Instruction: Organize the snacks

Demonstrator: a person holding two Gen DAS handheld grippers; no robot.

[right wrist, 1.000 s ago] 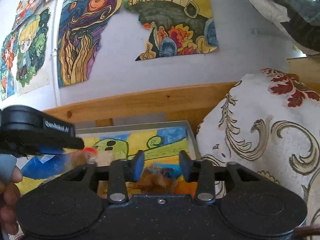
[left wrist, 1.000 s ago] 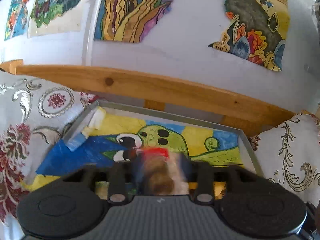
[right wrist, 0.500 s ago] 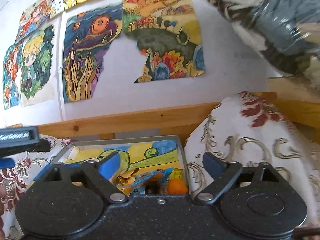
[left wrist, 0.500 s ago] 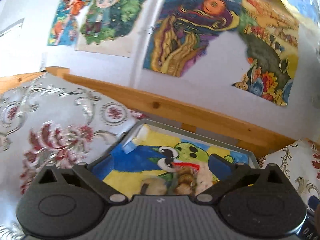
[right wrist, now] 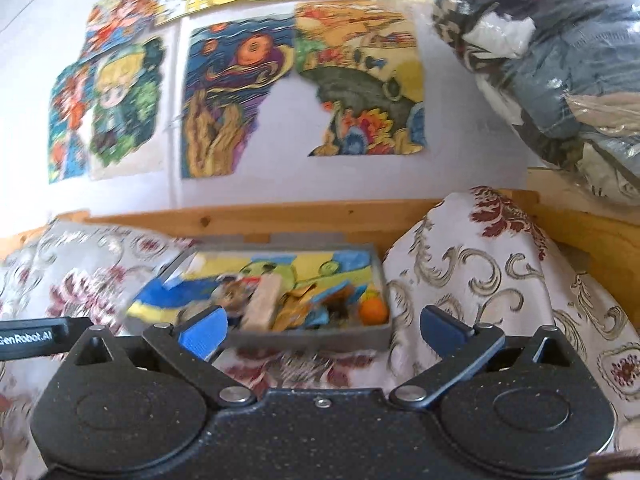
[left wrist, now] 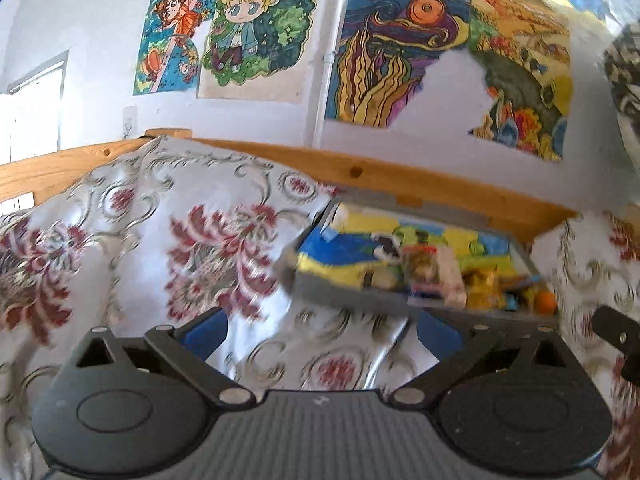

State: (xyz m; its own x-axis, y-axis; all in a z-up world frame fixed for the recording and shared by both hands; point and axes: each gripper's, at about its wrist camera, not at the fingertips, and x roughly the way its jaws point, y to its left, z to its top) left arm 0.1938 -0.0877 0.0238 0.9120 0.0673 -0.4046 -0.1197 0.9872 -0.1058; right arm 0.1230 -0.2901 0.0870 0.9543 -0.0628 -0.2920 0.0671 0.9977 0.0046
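A grey shallow box [right wrist: 308, 337] with a colourful drawing lining its bottom rests between two floral cushions. Snacks lie in its near end: a pale wrapped bar [right wrist: 262, 307], brown and blue packets [right wrist: 316, 305] and a small orange ball [right wrist: 373, 312]. The left wrist view shows the same box [left wrist: 344, 294] to the right of centre, with a clear packet [left wrist: 430, 276] and the orange ball [left wrist: 545, 302] inside. My left gripper [left wrist: 318, 334] is open and empty, back from the box over the cushion. My right gripper [right wrist: 320, 332] is open and empty, just in front of the box.
Floral cushions flank the box, one on the left [left wrist: 168, 248] and one on the right [right wrist: 492, 280]. A wooden rail [right wrist: 304, 216] runs behind, below a wall of drawings. A clear bag of clothes [right wrist: 560, 60] bulges at the upper right.
Both grippers have opened, let go of their snacks into the box and pulled back and up from it. The left one has also swung to the left.
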